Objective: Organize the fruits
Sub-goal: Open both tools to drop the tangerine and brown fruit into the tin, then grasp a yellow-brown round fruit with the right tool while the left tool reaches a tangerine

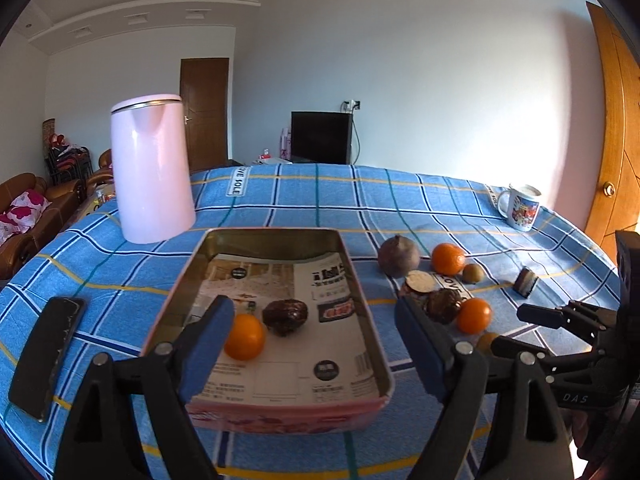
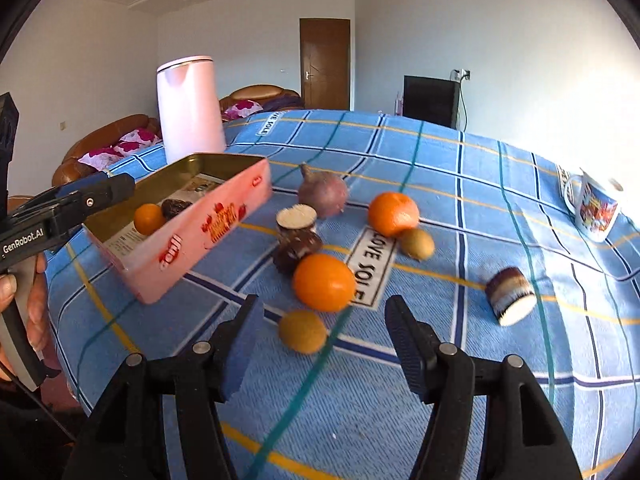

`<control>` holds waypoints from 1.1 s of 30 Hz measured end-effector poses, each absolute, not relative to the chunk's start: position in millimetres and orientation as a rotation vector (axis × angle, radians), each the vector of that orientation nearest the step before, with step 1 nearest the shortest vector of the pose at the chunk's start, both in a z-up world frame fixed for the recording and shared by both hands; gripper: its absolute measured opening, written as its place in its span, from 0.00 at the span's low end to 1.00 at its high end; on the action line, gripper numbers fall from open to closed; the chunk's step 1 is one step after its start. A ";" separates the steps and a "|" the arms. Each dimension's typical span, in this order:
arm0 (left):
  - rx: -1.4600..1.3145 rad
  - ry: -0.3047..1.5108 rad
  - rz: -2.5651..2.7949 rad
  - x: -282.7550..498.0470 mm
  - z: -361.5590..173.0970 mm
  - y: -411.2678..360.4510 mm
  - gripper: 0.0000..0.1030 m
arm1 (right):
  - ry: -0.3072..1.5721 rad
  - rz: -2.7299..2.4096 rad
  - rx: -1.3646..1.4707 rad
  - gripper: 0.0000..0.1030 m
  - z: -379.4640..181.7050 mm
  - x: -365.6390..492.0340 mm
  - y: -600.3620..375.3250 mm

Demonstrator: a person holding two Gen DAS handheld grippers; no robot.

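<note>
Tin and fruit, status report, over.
Left gripper open over tin, empty. Right gripper open near kiwi. Tin holds one orange, one dark fruit. Nothing blocking.

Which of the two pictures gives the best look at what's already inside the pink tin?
The left wrist view: it looks down into the pink tin, showing an orange and a dark fruit on printed paper. The right wrist view sees the tin from the side; its wall partly hides both.

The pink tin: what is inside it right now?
Inside the pink tin lie an orange and a dark wrinkled fruit, resting on printed paper that lines the bottom. The paper hides the tin's floor.
</note>
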State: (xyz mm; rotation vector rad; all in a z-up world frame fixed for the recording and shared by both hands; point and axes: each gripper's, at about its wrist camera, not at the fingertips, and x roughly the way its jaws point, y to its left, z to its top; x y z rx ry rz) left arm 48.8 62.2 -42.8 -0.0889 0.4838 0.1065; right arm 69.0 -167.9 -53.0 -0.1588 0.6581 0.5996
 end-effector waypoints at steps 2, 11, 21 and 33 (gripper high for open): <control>-0.071 0.501 0.087 51.9 -47.2 51.4 0.82 | 0.667 0.599 -0.150 0.63 -56.2 69.9 -170.3; -0.041 0.518 0.047 56.2 -51.5 29.0 0.83 | 0.750 0.663 -0.184 0.38 -67.8 77.8 -158.8; -0.016 0.544 -0.022 67.8 -50.6 0.2 0.83 | 0.691 0.627 -0.112 0.28 -60.5 72.7 -188.9; 0.043 0.670 -0.151 105.3 -66.2 -57.6 0.58 | 0.596 0.434 -0.050 0.28 -48.1 90.7 -252.8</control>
